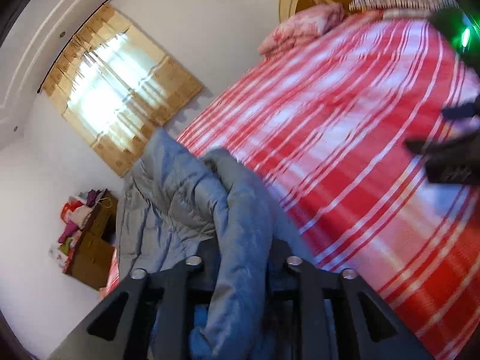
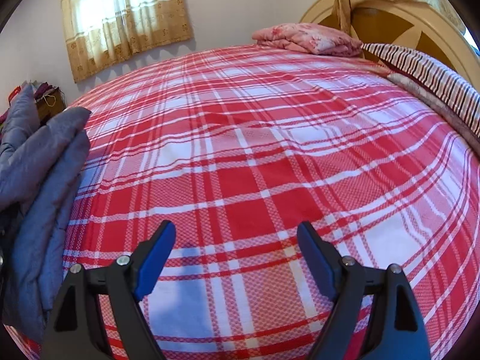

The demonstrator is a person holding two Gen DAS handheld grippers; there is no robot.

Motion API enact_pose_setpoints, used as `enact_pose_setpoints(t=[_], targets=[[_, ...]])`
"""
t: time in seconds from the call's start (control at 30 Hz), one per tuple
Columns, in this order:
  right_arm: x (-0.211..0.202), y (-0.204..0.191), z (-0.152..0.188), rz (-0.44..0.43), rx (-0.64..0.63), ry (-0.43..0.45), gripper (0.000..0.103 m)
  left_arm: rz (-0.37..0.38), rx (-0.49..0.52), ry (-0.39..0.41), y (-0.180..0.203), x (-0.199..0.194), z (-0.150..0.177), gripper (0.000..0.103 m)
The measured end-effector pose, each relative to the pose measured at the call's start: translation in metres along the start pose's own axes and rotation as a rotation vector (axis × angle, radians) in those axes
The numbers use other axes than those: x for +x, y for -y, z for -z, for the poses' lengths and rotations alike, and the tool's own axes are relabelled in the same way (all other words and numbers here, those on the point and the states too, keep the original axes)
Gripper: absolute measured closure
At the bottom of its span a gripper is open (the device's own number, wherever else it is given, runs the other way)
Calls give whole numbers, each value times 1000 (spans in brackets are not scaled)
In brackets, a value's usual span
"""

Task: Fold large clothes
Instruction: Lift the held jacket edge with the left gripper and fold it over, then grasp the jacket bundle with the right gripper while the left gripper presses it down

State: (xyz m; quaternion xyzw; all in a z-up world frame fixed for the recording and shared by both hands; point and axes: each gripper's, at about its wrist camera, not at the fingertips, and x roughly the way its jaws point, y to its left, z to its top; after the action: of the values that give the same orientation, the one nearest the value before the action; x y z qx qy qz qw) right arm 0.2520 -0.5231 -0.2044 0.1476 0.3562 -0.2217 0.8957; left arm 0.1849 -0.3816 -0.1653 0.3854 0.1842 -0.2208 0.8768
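Observation:
A grey-blue padded jacket hangs bunched through my left gripper and fills the gap between its jaws. The fingertips are hidden under the cloth, and the jaws stand narrow around it. This view is tilted and blurred. In the right wrist view the same jacket hangs at the left edge, over the side of the bed. My right gripper is wide open above the red and white plaid bedspread, with nothing between its blue pads. Its dark fingers also show in the left wrist view as the right gripper.
A folded pink blanket and a striped pillow lie by the headboard. A curtained window is on the far wall. A cardboard box with piled clothes stands beside the bed.

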Motion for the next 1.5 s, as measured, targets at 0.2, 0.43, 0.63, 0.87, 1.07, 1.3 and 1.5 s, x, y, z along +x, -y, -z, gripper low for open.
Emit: enact_pose_setpoints(t=[0.2, 0.43, 0.63, 0.87, 1.07, 1.3, 1.5], targets=[[1, -6, -10, 15, -35, 1, 29, 56, -187, 153, -71, -68, -23, 20], [-18, -61, -58, -99, -90, 6, 56, -235, -491, -54, -203, -5, 21, 8], [-59, -161, -115, -163, -212, 38, 60, -325, -731, -299, -263, 78, 81, 8], [-32, -253, -111, -100, -294, -10, 63, -231, -681, -262, -214, 98, 65, 7], [14, -233, -72, -14, -257, -53, 65, -211, -750, -202, -222, 98, 62, 8], [34, -208, -48, 34, -205, -31, 65, -155, -812, -329, -219, 139, 80, 7], [41, -215, -40, 76, -237, -10, 65, -194, -792, -306, -199, 148, 88, 7]])
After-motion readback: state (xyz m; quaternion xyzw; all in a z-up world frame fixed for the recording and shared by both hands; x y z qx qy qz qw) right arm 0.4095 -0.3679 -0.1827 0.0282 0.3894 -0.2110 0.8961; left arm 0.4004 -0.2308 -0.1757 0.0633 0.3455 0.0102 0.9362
